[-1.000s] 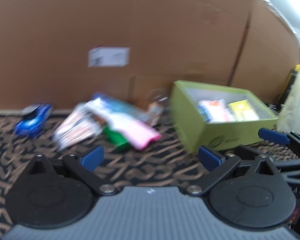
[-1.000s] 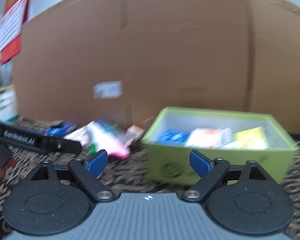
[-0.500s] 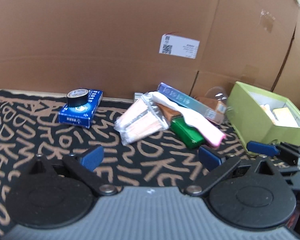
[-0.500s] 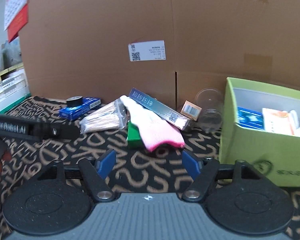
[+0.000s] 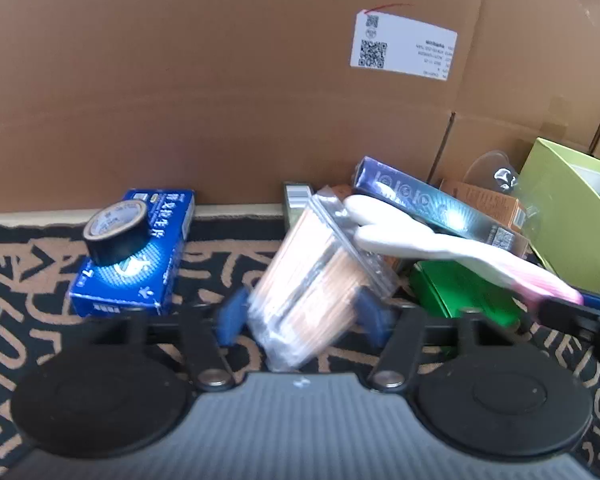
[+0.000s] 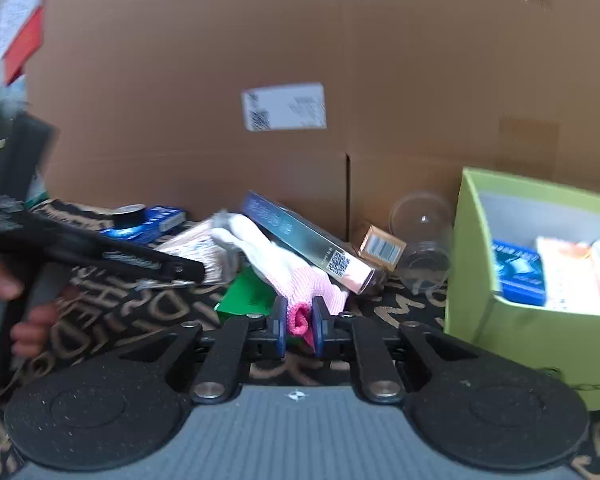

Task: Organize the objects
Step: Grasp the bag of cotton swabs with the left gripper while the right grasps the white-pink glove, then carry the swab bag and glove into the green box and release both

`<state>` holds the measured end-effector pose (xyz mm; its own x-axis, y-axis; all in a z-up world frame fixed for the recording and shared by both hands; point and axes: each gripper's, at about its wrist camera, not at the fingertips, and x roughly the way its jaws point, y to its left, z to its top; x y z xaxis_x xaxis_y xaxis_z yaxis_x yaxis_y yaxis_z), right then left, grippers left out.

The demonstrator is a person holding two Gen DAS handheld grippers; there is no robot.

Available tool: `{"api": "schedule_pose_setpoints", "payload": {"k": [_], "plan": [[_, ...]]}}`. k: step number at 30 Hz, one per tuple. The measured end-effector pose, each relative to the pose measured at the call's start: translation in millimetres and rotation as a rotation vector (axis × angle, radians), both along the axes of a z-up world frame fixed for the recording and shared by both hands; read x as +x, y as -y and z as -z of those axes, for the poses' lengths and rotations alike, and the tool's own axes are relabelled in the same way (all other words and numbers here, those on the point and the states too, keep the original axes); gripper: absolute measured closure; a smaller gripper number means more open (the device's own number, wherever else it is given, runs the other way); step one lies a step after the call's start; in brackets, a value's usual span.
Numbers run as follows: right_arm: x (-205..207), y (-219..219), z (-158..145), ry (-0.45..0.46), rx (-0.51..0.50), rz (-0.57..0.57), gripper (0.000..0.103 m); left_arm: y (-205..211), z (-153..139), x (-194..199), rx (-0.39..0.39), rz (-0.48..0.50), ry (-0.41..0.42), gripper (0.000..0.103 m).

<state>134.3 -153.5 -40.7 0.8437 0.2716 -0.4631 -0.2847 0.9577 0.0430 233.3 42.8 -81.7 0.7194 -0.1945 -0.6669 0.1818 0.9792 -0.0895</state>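
A clear packet of thin wooden sticks (image 5: 316, 280) lies on the patterned mat, and my left gripper (image 5: 302, 320) is closing on it with a blue pad against each side. A white glove with a pink cuff (image 6: 276, 256) drapes over a green carton (image 6: 244, 296) and leans on a long dark box (image 6: 300, 236). My right gripper (image 6: 298, 322) is shut on the pink cuff. The lime green bin (image 6: 472, 280) stands to the right and holds several packets.
At the left a blue box (image 5: 140, 268) carries a roll of black tape (image 5: 116, 232). A clear plastic cup (image 6: 420, 232) and a small orange box (image 6: 382, 246) lie by the bin. A tall cardboard wall (image 5: 260, 100) closes off the back.
Both grippers have moved in to the pile and come down. The left jaws went from wide open to the packet's sides. The right jaws closed on the glove's cuff.
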Motion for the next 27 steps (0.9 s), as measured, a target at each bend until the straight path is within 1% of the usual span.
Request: {"api": "schedule_pose_setpoints", "payload": {"k": [1,3,4,9,11,12,13,14,15,16,17,18,19,21,23,25,27], "plan": [[-8.1,1.2,-2.8,-0.002,-0.003,-0.003,0.088,0.1,-0.7,-3.0,-0.002,0.012,-0.001,0.068],[-24.3,5.0,-6.7,-0.021,-0.004,-0.020,0.088,-0.7,-3.0,-12.8,-0.016,0.042,-0.019,0.077],[-35.1,8.0,-8.1,-0.034,-0.009,-0.030,0.088,-1.4,-3.6,-20.3,-0.019,0.062,-0.034,0.080],[-76.7,24.3,-7.5,-0.134,-0.023,-0.071,0.088,-1.5,-6.1,-79.2,0.035,0.194,-0.067,0.082],[-93.2,26.6,-7.3,-0.153,-0.043,-0.110,0.088,-2.9,-8.1,-101.6,0.056,0.231,-0.076,0.082],[-100.7,26.8,-7.7,-0.154,-0.056,-0.128,0.088,-3.8,-8.9,-109.8,0.064,0.234,-0.080,0.078],[-105.0,26.6,-8.5,-0.153,-0.064,-0.142,0.086,-4.9,-10.3,-115.7,0.072,0.233,-0.076,0.070],[-107.5,25.8,-9.3,-0.147,-0.072,-0.160,0.071,-5.6,-12.3,-118.3,0.087,0.229,-0.070,0.061],[-108.0,25.2,-10.1,-0.134,-0.071,-0.173,0.059,-4.5,-13.9,-119.6,0.111,0.212,-0.056,0.037],[-106.5,24.8,-10.4,-0.120,-0.065,-0.171,0.032,-3.5,-15.9,-119.5,0.137,0.181,-0.029,0.022],[-105.4,24.7,-10.5,-0.103,-0.058,-0.161,0.023,-2.5,-17.8,-118.0,0.155,0.156,-0.006,0.021],[-102.6,25.3,-9.0,-0.088,-0.051,-0.158,0.023,-0.5,-18.8,-114.6,0.162,0.146,-0.002,0.021],[-97.4,25.1,-7.4,-0.092,-0.043,-0.155,0.025,-0.2,-19.5,-110.6,0.154,0.142,-0.010,0.021],[-84.6,28.1,-4.3,-0.134,0.009,-0.139,0.028,-0.3,-17.0,-100.0,0.141,0.129,-0.032,0.021],[-77.5,32.9,0.1,-0.182,0.091,-0.159,0.040,0.5,-13.1,-92.6,0.146,0.119,-0.052,0.022],[-73.6,35.8,5.6,-0.219,0.141,-0.170,0.040,2.2,-10.1,-90.4,0.139,0.131,-0.065,0.023],[-67.5,35.2,10.9,-0.216,0.118,-0.125,0.040,5.8,-7.0,-87.9,0.153,0.140,-0.066,0.023]]}}
